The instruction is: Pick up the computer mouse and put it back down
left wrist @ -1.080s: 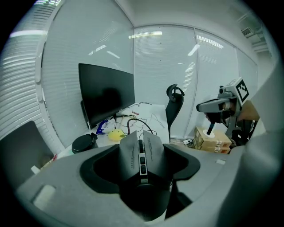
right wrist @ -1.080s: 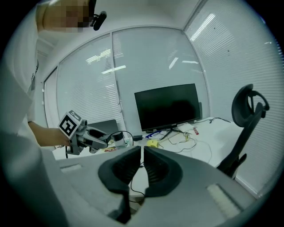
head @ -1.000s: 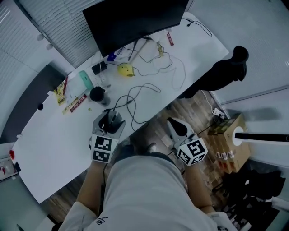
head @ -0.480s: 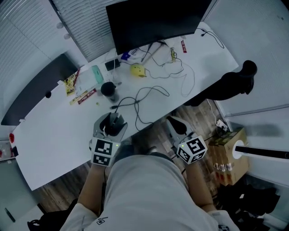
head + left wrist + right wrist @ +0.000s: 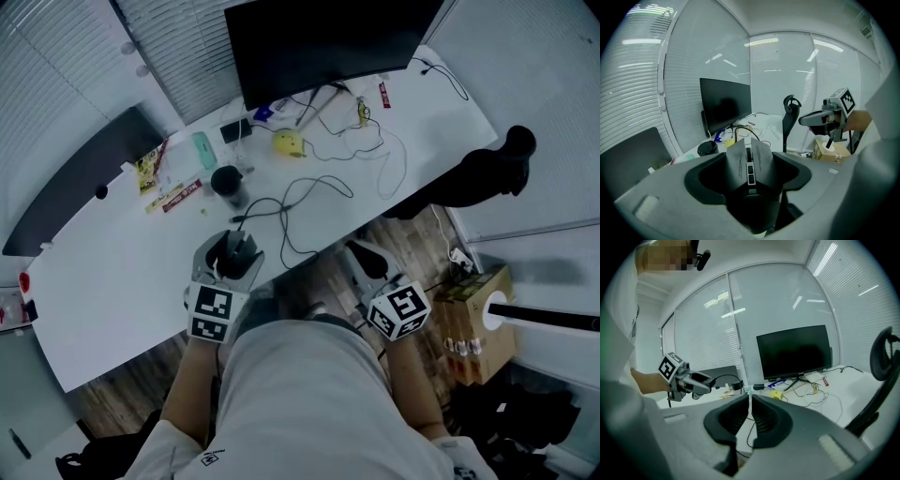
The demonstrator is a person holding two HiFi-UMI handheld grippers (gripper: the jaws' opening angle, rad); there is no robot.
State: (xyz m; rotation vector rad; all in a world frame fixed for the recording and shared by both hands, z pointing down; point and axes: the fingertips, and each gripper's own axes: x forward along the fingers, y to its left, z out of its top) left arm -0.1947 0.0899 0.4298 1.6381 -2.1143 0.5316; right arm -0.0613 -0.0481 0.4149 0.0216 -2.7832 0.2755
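A black computer mouse sits between the jaws of my left gripper, which is shut on it over the front edge of the white table. In the left gripper view the mouse fills the space between the pads, its buttons and wheel facing up. Its black cable loops away across the table. My right gripper hangs off the table over the wooden floor, to the right of the left one. Its jaws are shut with nothing between them.
A black monitor stands at the table's far edge, with thin cables, a yellow object and a black round cup in front of it. A black office chair stands to the right, and a cardboard box sits on the floor.
The head view has swung to show more of the table's left end. My left gripper keeps the mouse and has shifted a little with it; the right gripper stays shut.
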